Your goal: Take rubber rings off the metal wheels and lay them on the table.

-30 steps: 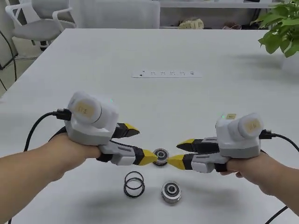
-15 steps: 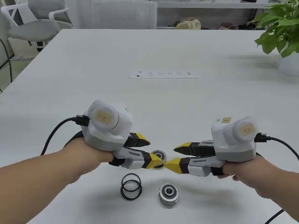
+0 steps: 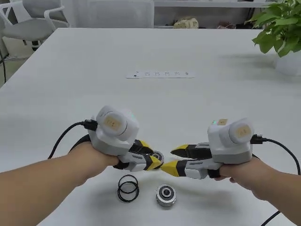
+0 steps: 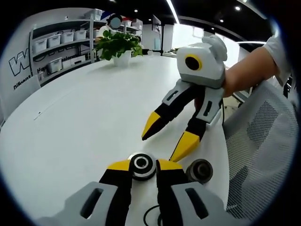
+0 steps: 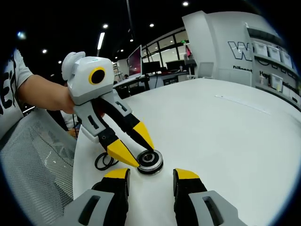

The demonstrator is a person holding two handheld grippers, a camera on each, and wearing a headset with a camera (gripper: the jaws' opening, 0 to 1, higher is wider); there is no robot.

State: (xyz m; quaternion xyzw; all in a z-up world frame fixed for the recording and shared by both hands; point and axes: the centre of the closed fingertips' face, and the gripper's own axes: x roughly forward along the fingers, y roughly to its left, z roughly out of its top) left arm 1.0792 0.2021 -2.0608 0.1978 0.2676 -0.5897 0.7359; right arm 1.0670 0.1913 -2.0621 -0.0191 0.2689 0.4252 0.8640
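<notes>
My left gripper (image 3: 154, 162) clenches 1 metal wheel (image 4: 142, 165); my right gripper (image 5: 151, 175) gapes empty just beside it, 2 rubber rings (image 3: 128, 187) near my left jaws.

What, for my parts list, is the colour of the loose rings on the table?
Black. The rings show best in the head view.

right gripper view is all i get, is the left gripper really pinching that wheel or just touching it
observer: Pinching it. In the left gripper view the wheel sits between both yellow tips of the left gripper.
operator: any other wheel around
observer: Yes, a second wheel lies on the table, nearer the person than the held one.
operator: how many rings are off
observer: Two black rings lie overlapping, just left of that second wheel.
</notes>
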